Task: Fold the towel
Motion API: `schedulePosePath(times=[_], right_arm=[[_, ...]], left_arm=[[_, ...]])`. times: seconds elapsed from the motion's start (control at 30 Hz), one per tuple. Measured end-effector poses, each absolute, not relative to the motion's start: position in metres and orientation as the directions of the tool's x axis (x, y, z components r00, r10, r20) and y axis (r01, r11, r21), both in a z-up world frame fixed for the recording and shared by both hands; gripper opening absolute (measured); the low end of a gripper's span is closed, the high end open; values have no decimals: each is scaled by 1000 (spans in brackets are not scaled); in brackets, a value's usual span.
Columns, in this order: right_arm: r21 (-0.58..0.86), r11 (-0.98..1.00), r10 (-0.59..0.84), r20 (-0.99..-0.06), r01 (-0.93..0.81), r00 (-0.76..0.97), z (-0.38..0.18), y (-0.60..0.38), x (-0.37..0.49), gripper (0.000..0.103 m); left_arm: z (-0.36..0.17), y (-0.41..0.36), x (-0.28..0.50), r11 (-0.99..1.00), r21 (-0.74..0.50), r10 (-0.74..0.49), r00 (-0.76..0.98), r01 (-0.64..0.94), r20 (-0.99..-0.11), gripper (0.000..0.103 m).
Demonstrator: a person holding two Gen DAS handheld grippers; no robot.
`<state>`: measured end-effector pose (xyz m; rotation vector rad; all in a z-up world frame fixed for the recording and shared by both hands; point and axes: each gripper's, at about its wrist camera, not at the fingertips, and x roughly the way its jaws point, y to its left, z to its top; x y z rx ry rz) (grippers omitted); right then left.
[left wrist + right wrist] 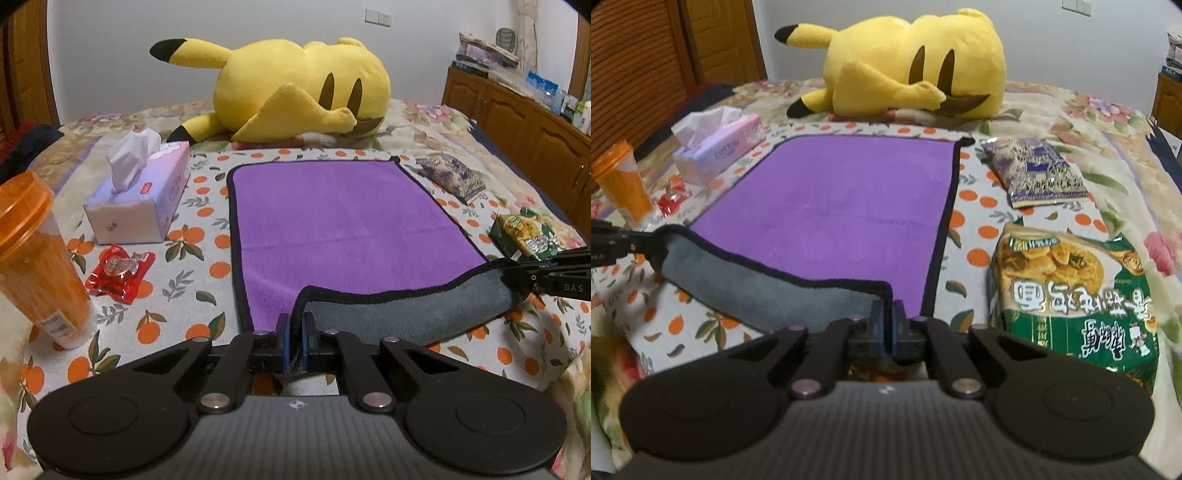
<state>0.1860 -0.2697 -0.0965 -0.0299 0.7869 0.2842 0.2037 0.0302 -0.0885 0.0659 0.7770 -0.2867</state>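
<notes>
A purple towel [332, 218] with a black hem and a grey underside lies flat on the orange-print bedspread. Its near edge is lifted and curled over, so the grey side [399, 310] shows. My left gripper [294, 325] is shut on the near left corner of the towel. My right gripper [886, 314] is shut on the near right corner of the towel [827, 206]. In the left wrist view the right gripper [517, 277] shows at the right edge on the hem. The right wrist view has the left gripper [639, 243] at its left edge.
A yellow plush toy [295, 85] lies just past the towel's far edge. Left of the towel are a tissue box [140, 199], a red snack packet [118, 273] and an orange cup [37, 258]. Right of it lie a purple packet [1034, 170] and a green noodle bag [1071, 295].
</notes>
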Motion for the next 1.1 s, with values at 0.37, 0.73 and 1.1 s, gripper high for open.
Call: schedulePosePath(times=[0.37,0.73,1.1], right_arm=[[99,957,273,-628,-273,729,-76,-274,185,5],[103,957,279,-590,-272,757,-69,-280,190,5],[85,953,287,-571,-292,769,-71,-280,200,5]], left_arm=[[-66,30,195,955,-56,-259,727,291,-636,7],[-56,32,196,958,-58,-258,757,281,-601,7],[-59,28,205,959,-37,-246,765,280,-595,6]])
